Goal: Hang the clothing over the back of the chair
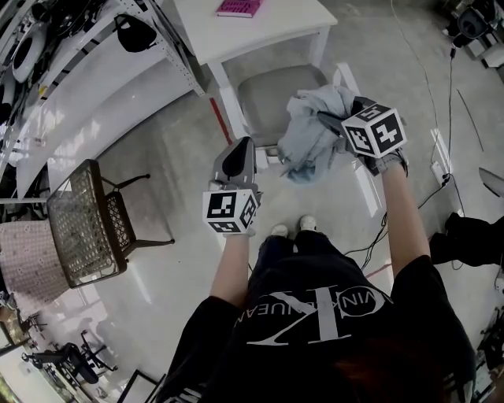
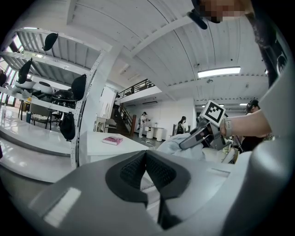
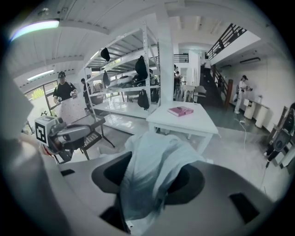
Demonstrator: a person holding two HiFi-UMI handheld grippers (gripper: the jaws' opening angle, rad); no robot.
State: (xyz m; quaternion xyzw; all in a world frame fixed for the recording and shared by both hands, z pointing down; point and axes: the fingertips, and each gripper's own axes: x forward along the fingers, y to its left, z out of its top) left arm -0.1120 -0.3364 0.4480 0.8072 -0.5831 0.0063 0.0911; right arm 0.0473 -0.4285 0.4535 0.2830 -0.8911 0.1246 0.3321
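Partly, clothing [image 1: 307, 138] hides chair [image 1: 272, 94] and right gripper [image 1: 327, 122], jaws wide; left gripper [image 1: 239, 148] closed.

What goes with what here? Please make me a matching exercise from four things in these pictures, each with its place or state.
Things:
1. pink book
2. pale blue clothing
3. brown woven chair
4. left gripper

Places or states:
A. jaws together, nothing between them
B. lying on the white table
C. standing at the head view's left, apart from the table
D. draped between the spread jaws of the right gripper

Pairs: 1-B, 2-D, 3-C, 4-A.
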